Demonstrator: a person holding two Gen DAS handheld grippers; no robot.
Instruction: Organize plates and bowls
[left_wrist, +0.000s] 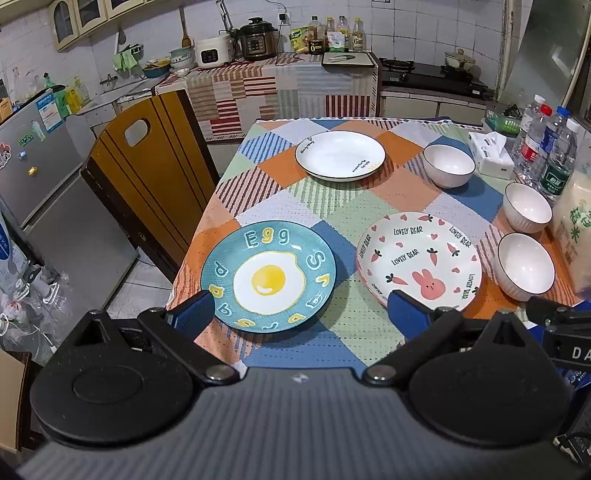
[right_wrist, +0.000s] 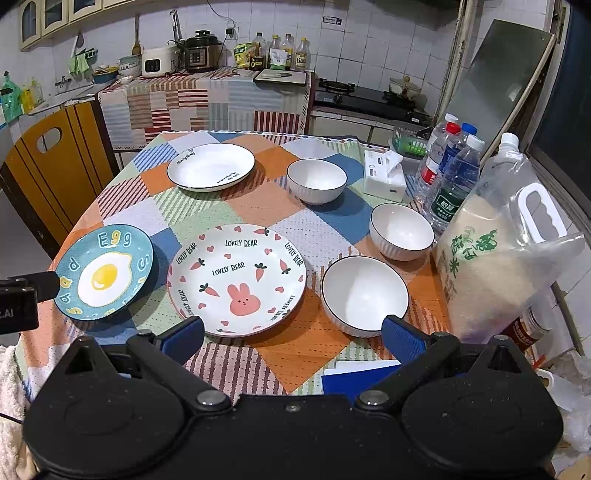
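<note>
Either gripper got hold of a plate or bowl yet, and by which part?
Nothing is held. The left gripper and the right gripper are both open and empty, short of the egg plate and the nearest bowl.

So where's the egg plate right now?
The egg plate lies flat near the table's front left corner, just left of the bunny plate. In the left wrist view it sits just ahead of the open left fingers.
</note>
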